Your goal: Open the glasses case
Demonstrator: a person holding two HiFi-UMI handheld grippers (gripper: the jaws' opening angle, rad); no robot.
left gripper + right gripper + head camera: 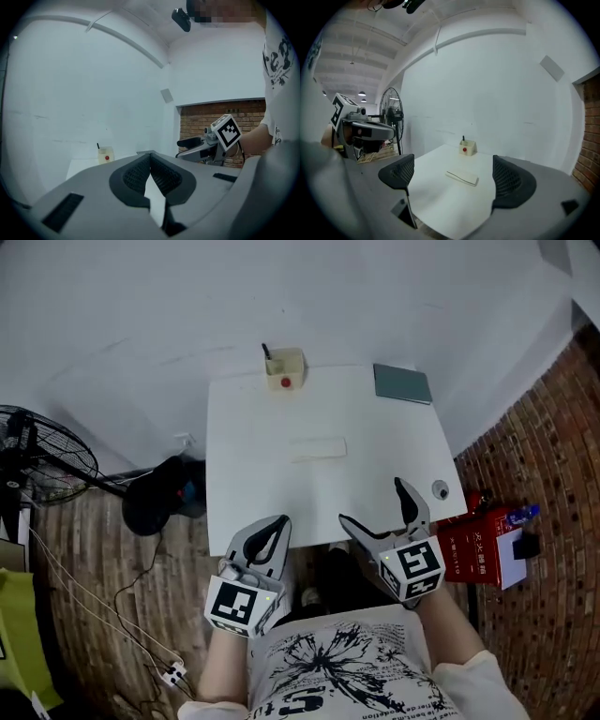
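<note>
The glasses case [317, 447] is a slim, white, oblong box with rounded ends, nearly the same tone as the white surface [246, 493] it lies on. It rests flat near the middle of the surface, its long side running left to right in the head view, well apart from every edge. It is closed, lid down. In the right gripper view the case [462, 177] sits slightly angled, and a thin dark seam shows along its near long side. Nothing touches it
</note>
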